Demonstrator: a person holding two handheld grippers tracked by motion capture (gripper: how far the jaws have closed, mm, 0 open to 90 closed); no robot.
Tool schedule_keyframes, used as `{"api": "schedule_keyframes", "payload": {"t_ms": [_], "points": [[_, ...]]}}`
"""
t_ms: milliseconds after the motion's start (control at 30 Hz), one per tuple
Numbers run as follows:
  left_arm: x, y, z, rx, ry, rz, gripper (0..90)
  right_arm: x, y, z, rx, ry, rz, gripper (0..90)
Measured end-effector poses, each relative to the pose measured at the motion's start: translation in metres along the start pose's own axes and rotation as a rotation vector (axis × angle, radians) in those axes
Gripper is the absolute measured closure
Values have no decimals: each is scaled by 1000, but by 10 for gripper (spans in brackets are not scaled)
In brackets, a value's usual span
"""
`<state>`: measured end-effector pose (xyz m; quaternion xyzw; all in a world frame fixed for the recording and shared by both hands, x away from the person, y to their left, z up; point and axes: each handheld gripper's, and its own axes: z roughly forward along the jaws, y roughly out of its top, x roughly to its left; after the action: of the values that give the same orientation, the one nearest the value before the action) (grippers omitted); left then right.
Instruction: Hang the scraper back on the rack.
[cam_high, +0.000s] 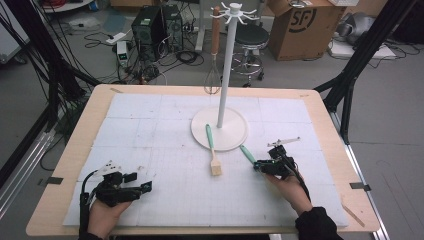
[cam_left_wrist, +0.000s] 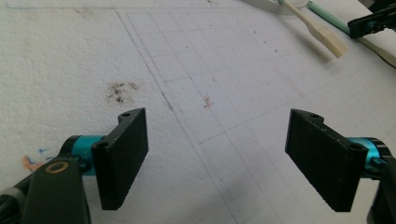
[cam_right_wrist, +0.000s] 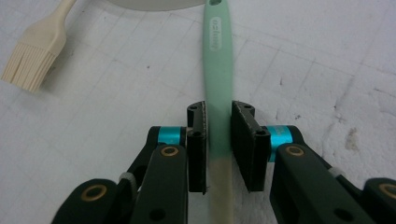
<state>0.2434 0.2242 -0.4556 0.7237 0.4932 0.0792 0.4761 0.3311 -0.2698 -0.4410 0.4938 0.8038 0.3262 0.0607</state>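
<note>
The green-handled spatula (cam_right_wrist: 218, 84) lies flat on the counter (cam_high: 150, 125), just beside the white stand base (cam_high: 220, 127). The right claw (cam_right_wrist: 218, 140) is clenched on its handle. The left claw (cam_left_wrist: 217, 158) rests released, well apart. 1 brush (cam_high: 214, 152) lies between.

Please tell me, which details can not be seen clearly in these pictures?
- Working end of the green-handled tool: right gripper view, cut off by the bottom edge; high view, hidden under the right claw.
- Lettering on its handle: right gripper view, too small.
- Whisk hook: high view, too small.
- Brush handle: left gripper view, cut off by the top edge.
</note>
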Motion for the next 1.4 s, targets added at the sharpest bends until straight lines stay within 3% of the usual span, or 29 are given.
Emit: {"api": "schedule_keyframes", "payload": {"t_ms": [300, 533, 733, 967, 1067, 1400], "points": [[0, 0, 0, 2, 1, 4, 223, 1, 0, 0, -4, -15, 18, 799], [0, 0, -1, -8, -4, -4, 223, 6, 3, 0, 20, -48, -18, 810], [0, -1, -1, -7, -5, -3, 223, -5, 1, -8, -28, 2, 79, 812], [0, -1, -1, -6, -2, -2, 223, -10, 6, -26, -61, 83, 124, 811], [0, -1, -1, -4, 0, 1, 223, -9, 14, -37, -99, 109, 142, 811], [0, -1, -1, -5, -1, -1, 223, 13, 62, -85, -207, 189, 85, 810]]}}
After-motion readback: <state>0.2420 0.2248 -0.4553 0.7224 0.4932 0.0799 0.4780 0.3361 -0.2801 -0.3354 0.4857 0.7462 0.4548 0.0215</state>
